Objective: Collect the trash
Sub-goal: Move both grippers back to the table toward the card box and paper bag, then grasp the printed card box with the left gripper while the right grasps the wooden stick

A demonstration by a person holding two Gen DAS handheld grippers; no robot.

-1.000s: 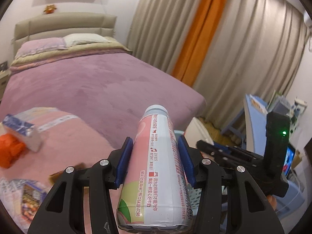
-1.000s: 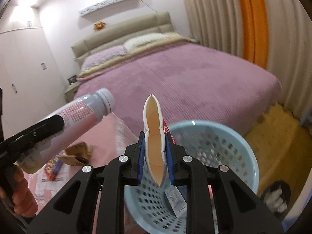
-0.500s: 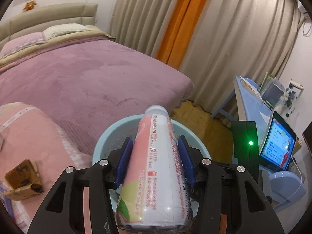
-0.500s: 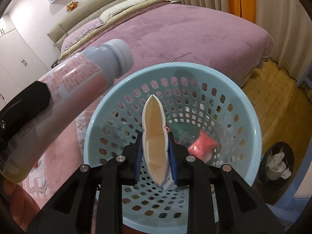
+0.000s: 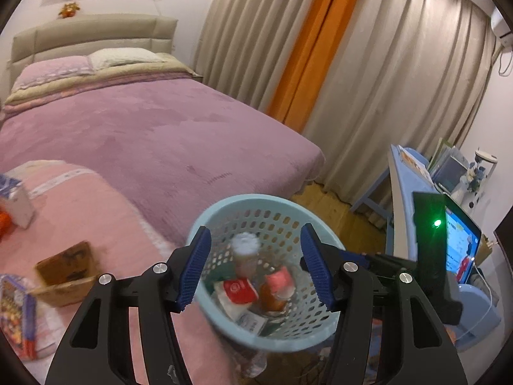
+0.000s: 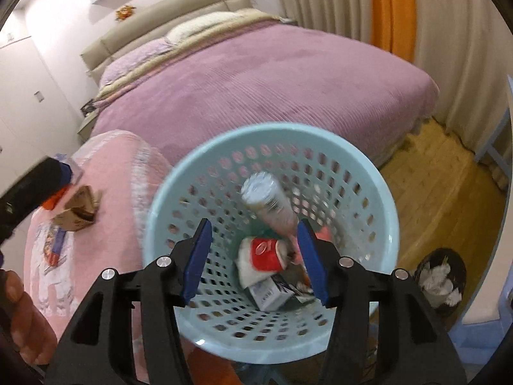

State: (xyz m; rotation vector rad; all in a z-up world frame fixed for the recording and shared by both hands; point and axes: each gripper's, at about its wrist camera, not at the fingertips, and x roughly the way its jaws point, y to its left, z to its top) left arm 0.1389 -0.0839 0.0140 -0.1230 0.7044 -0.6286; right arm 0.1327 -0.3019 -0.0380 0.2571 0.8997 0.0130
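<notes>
Both your left gripper point(image 5: 255, 266) and right gripper point(image 6: 255, 258) jaws now gape wide, empty; pink-labelled plastic bottle point(image 6: 269, 203) dropped into light-blue perforated basket point(image 6: 381, 192); 2 items binned.

Black left gripper point(image 5: 255, 266), blue ribbed pads point(image 5: 195, 266), silver screws

Both tools point(image 5: 255, 269) point(image 6: 255, 260) wide apart, empty
</notes>
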